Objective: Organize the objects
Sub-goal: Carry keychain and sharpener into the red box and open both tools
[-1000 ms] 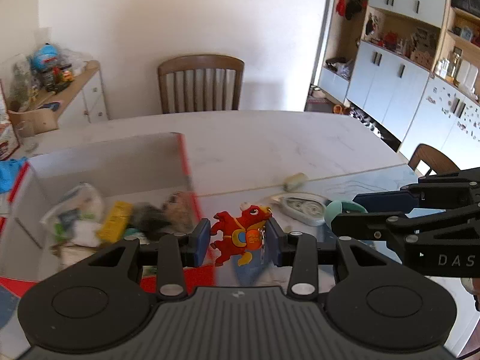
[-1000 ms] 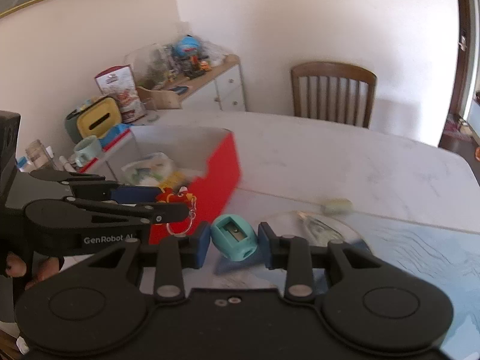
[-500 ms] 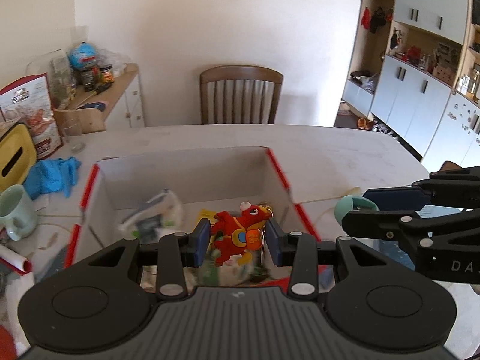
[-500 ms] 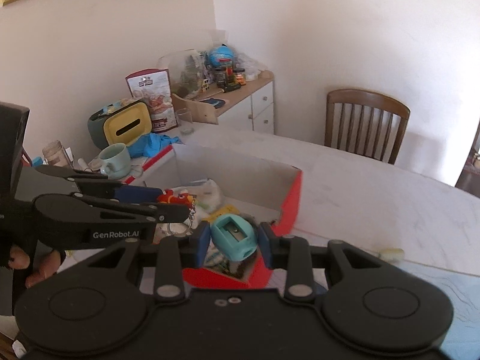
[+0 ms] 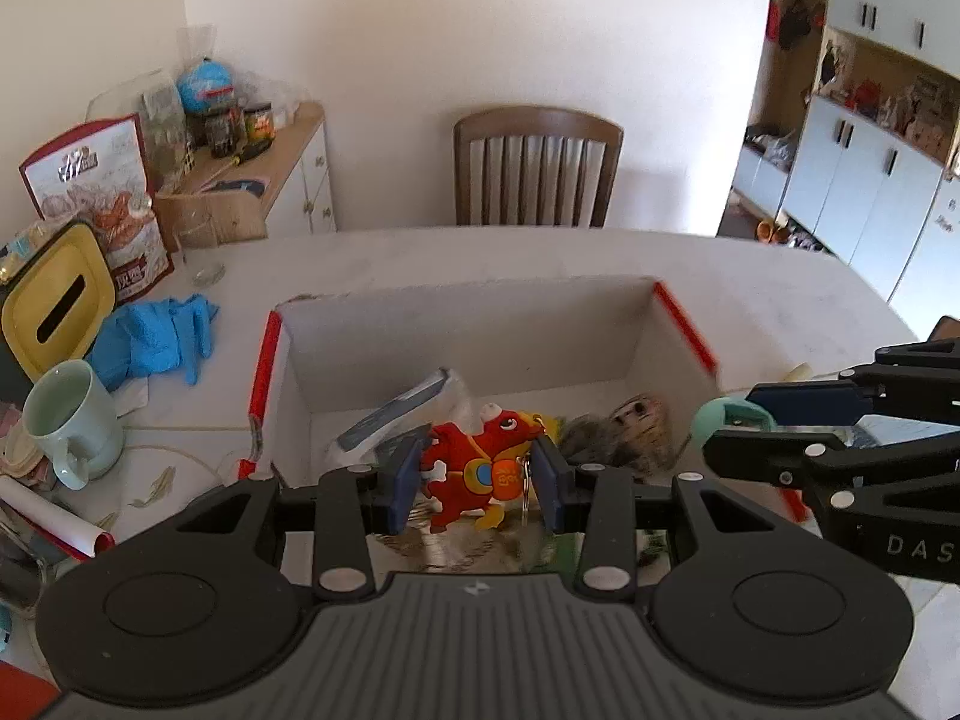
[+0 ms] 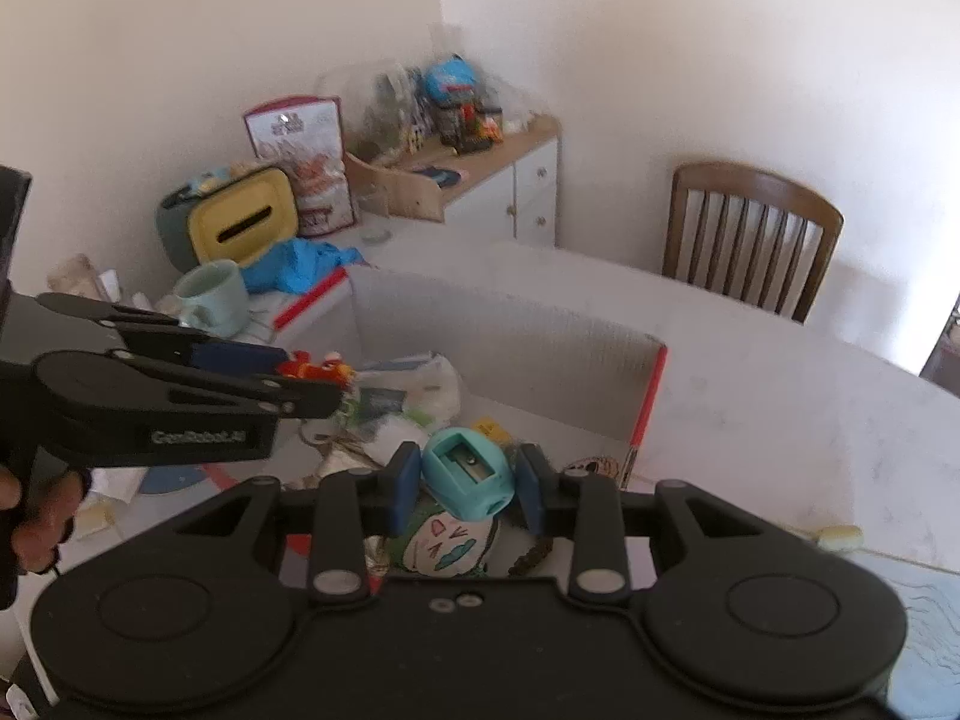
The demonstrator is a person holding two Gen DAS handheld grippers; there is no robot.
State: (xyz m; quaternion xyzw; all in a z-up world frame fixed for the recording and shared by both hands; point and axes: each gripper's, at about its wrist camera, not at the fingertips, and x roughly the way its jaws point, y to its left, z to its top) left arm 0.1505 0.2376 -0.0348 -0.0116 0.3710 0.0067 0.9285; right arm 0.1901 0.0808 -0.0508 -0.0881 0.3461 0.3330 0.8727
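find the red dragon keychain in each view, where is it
Left wrist view: red dragon keychain at lower centre, clamped in the left gripper.
Right wrist view: keychain at middle left, poking from that gripper's tip.
Shared landmark: wooden chair behind the table.

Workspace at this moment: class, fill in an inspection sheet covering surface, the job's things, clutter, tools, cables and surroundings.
Surface: pale table, crowded at its left end.
Job's things: red dragon keychain and teal pencil sharpener, both over the open red-edged box, which already holds a plastic bag and small items.
Clutter: green mug, blue gloves, yellow tissue box, snack bag.
Tools: left tool shut on the keychain; right tool shut on the sharpener.
Cables: nothing seen.
Surroundings: wooden chair, sideboard, wall cabinets.
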